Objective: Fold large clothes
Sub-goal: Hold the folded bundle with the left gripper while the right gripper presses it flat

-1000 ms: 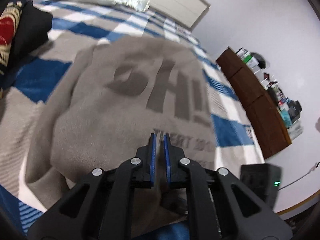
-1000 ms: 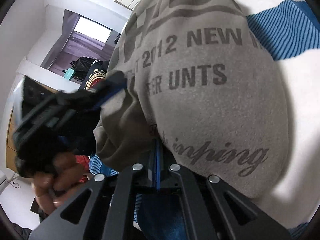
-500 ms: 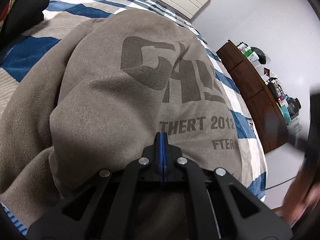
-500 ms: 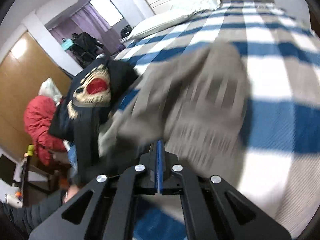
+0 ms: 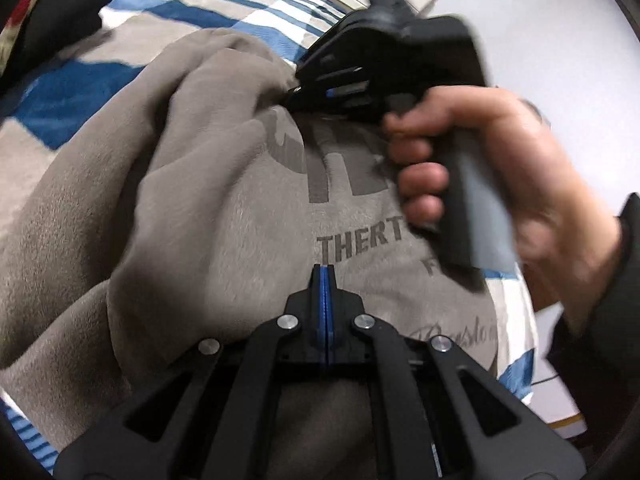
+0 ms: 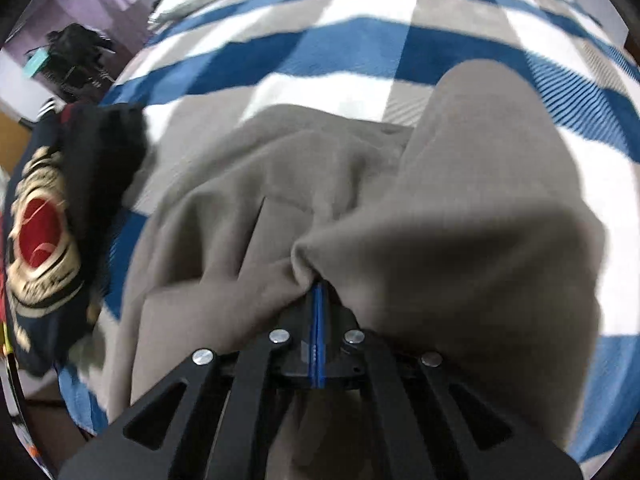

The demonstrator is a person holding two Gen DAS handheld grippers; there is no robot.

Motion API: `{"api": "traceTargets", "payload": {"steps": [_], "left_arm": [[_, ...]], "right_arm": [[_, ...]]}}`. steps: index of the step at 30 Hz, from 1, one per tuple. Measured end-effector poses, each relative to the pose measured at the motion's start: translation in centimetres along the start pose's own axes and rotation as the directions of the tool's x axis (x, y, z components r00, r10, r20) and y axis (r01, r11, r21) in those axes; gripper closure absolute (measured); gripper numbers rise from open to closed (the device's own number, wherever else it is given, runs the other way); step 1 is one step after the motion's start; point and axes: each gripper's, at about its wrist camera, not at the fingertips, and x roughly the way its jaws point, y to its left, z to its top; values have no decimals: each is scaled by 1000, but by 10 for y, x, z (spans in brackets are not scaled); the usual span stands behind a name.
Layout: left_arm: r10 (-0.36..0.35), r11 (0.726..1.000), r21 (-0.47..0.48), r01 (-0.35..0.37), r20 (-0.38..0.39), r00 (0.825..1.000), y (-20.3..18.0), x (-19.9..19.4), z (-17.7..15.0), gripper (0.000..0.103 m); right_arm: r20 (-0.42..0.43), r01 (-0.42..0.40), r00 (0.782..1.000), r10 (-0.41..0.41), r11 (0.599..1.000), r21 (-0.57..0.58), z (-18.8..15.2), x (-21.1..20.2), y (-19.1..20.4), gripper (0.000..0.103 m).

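While both jaws pinch the grey sweatshirt (image 5: 224,208), it drapes the checked bedspread (image 6: 344,52).

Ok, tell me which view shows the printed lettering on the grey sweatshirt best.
The left wrist view. There the grey sweatshirt faces the camera with its lettering partly readable, though the right hand-held gripper and the hand covers some of it. The right wrist view shows only plain bunched fabric, no print.

both wrist views close over sweatshirt (image 5: 224,216)
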Motion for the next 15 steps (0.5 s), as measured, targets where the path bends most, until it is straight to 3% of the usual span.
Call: {"api": "traceTargets", "payload": {"steps": [4,7,11,14,15], "left_arm": [[19,1000,-9,-19,-8,1000,6,4,4,100],[5,1000,-14,-5,-20,1000,6,5,8,100],[-38,999,-13,37,-20,999,10,-1,10,100],[-74,997,-10,74,0,997,12,-12,11,100],[-86,996,-13,86,8,996,13,-15,12,100]], "right_arm": [[-15,1,1000,0,1000,30,4,16,-8,103],[-16,7,1000,-7,1000,19,0,4,-5,103],[42,-36,998,36,999,-15,-13,-38,1,103],[115,-93,988,101,993,-76,-52,-95,-5,103],[131,-109,984,119,991,-79,-62,-107,-9,98]]}}
